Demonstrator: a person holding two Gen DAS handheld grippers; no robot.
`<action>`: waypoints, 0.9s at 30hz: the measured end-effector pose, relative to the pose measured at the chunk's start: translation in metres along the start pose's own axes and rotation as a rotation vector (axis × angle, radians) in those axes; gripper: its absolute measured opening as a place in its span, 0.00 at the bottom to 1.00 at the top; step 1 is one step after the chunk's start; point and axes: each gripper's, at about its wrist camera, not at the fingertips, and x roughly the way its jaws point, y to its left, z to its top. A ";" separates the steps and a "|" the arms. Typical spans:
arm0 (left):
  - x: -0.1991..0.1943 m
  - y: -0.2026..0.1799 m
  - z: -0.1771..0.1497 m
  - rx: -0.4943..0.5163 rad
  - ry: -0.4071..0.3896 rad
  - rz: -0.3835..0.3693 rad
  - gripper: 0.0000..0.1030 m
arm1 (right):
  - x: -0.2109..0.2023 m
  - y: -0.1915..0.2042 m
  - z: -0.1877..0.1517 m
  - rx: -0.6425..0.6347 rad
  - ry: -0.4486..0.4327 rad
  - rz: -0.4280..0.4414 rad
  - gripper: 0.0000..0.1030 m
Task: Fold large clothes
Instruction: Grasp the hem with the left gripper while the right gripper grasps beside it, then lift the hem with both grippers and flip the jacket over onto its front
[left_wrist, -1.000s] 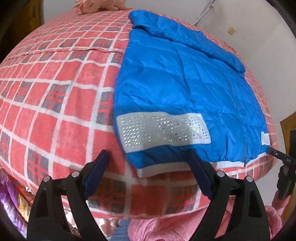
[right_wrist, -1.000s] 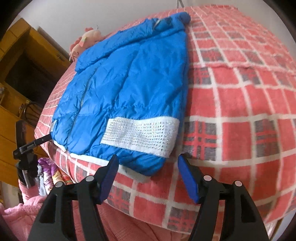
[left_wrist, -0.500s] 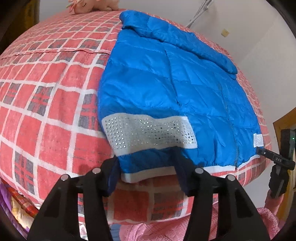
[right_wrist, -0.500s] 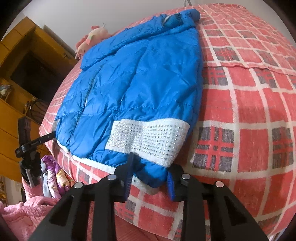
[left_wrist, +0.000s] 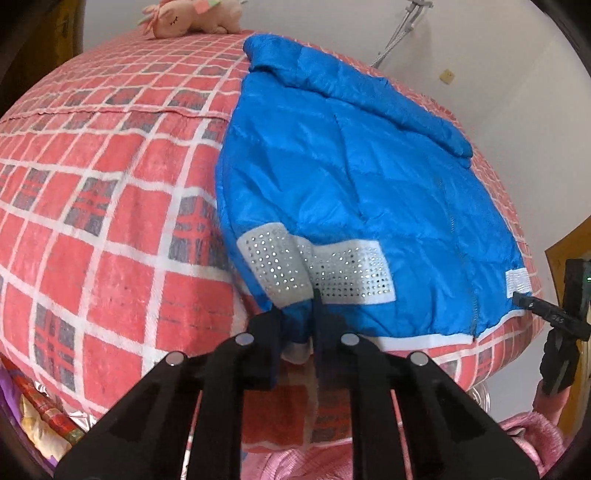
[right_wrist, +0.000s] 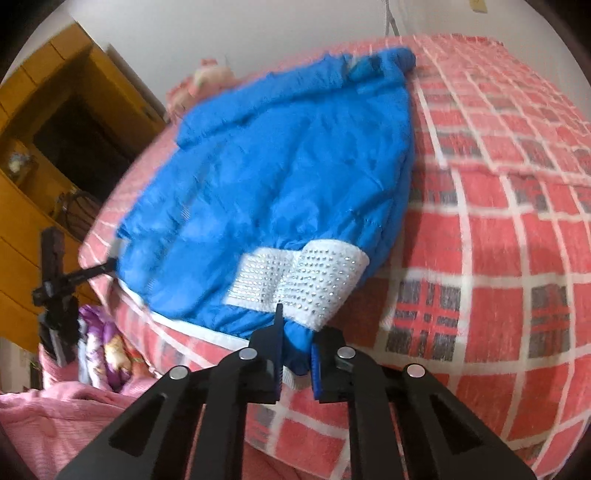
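Both tools have closed since a second ago, when their jaws stood wide apart just short of the hem. Now I have my left tool pinched on the near left corner of the blue jacket, bunching the white studded band above it. The jacket lies flat on the checked bed, its collar toward the plush toy at the far edge. My right tool is clamped likewise on the jacket's near right corner, below its own studded band; that view is blurred. I judge this the grasp for the first fold. Next I should lift both corners evenly and carry the hem toward the collar, keeping the slippery shell from sliding loose.
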 end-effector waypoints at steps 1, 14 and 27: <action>-0.001 0.000 -0.001 0.003 -0.005 0.002 0.12 | 0.001 -0.001 0.000 0.006 -0.002 0.008 0.11; -0.052 -0.027 0.031 0.050 -0.166 -0.096 0.08 | -0.064 0.026 0.029 -0.082 -0.183 0.067 0.09; -0.073 -0.056 0.132 0.108 -0.344 -0.151 0.07 | -0.104 0.027 0.117 -0.082 -0.323 0.102 0.09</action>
